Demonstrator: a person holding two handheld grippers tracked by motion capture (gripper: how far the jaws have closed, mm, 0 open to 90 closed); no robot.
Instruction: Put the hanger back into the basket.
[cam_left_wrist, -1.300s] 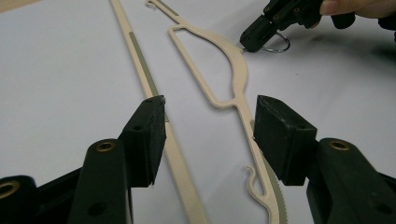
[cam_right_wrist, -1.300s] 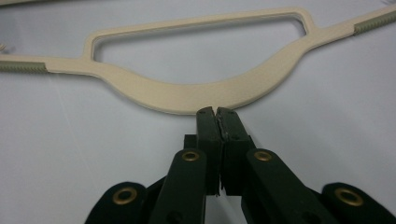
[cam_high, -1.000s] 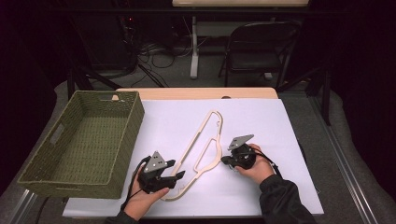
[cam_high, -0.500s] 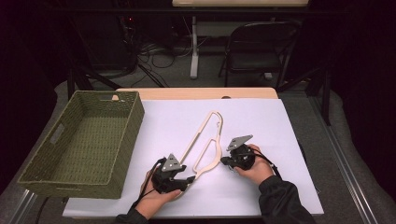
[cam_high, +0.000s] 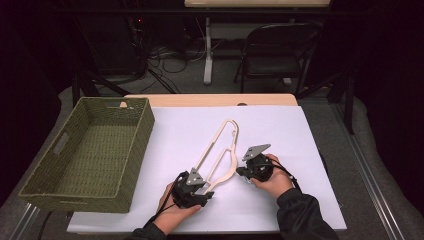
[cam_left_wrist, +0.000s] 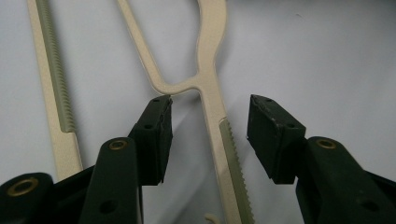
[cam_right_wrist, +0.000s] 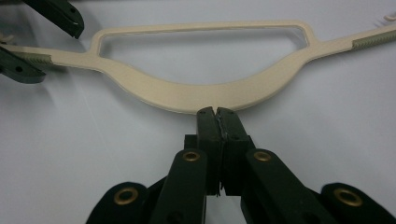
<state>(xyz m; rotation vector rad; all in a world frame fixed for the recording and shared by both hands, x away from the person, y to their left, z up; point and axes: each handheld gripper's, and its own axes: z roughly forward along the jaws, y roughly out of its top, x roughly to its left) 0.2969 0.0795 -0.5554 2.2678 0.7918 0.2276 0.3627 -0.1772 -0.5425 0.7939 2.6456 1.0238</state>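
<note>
Woven green basket (cam_high: 87, 150) sits at the table's left, well apart from the work. Beside it on the white sheet (cam_high: 310, 150) lies a cream hanger (cam_high: 220, 150), slanting up and away. The left gripper (cam_left_wrist: 208, 128) straddles the hanger's near arm, jaws apart and lately narrowing, pads not yet on the plastic. The right gripper (cam_right_wrist: 217, 114) is closed, its tips at the hanger's curved edge; whether they pinch it I cannot quite tell. The step looks like taking hold; next, the left jaws should clamp before any lift toward the basket.
</note>
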